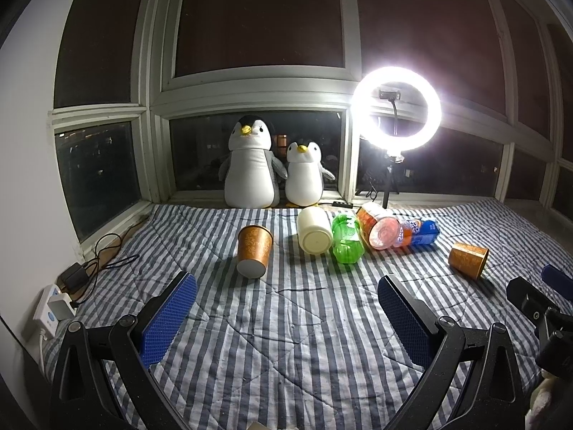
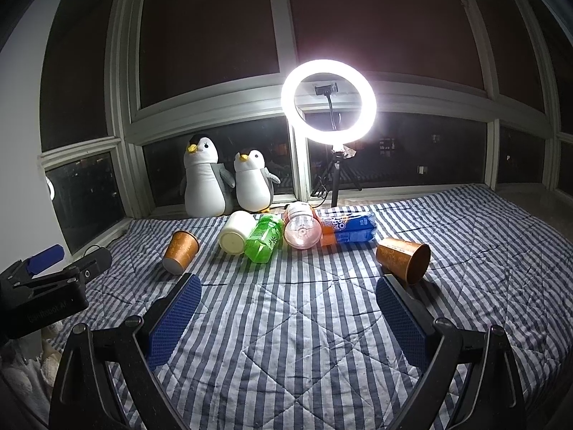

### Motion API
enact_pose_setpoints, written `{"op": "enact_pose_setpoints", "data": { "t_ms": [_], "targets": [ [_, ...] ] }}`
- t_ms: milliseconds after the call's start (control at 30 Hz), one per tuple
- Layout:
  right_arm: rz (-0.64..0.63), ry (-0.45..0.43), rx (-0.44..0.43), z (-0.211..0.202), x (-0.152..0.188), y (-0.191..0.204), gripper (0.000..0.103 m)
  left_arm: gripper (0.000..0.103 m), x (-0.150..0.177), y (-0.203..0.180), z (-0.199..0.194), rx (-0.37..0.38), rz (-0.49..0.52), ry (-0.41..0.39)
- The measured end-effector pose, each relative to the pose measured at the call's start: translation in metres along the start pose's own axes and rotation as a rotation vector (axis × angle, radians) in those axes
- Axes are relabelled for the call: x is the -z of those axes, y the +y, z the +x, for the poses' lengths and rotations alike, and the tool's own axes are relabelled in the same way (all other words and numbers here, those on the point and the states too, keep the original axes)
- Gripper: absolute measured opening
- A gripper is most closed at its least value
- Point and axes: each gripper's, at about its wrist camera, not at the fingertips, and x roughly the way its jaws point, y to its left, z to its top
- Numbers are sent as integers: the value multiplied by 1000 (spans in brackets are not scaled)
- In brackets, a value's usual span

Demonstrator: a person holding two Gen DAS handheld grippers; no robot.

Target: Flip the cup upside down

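Two orange patterned paper cups lie on their sides on the striped quilt (image 1: 286, 322). The left cup (image 1: 253, 250) shows its white base toward me; it also shows in the right wrist view (image 2: 180, 251). The right cup (image 1: 468, 258) lies with its open mouth to the right (image 2: 404, 258). My left gripper (image 1: 286, 292) is open and empty, a little in front of the left cup. My right gripper (image 2: 288, 292) is open and empty, its right finger just in front of the right cup. Each gripper shows at the edge of the other's view.
A row lies behind the cups: a cream cup (image 1: 314, 230), a green bottle (image 1: 346, 238), a clear pink-tinted jar (image 1: 379, 225) and a blue-orange bottle (image 1: 417, 232). Two plush penguins (image 1: 250, 165) and a ring light (image 1: 395, 113) stand by the window. Chargers and cables (image 1: 71, 279) lie at left.
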Motion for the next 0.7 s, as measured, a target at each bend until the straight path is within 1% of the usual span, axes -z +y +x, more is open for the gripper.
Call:
{"op": "enact_pose_setpoints", "data": {
  "t_ms": [200,367,533,700],
  "targets": [
    [0,2,2,1,1,-1,97,103,3,-1,5,7,0,12],
    [5,8,6,4,2,-5,97,103,0,1,17,23,1,47],
    [14,15,7,7,3,-10,97,103,-4,3,38,50,-1,109],
    [18,21,9,9,5,-14,97,103,-15,4,70,85,-9,184]
  ]
}}
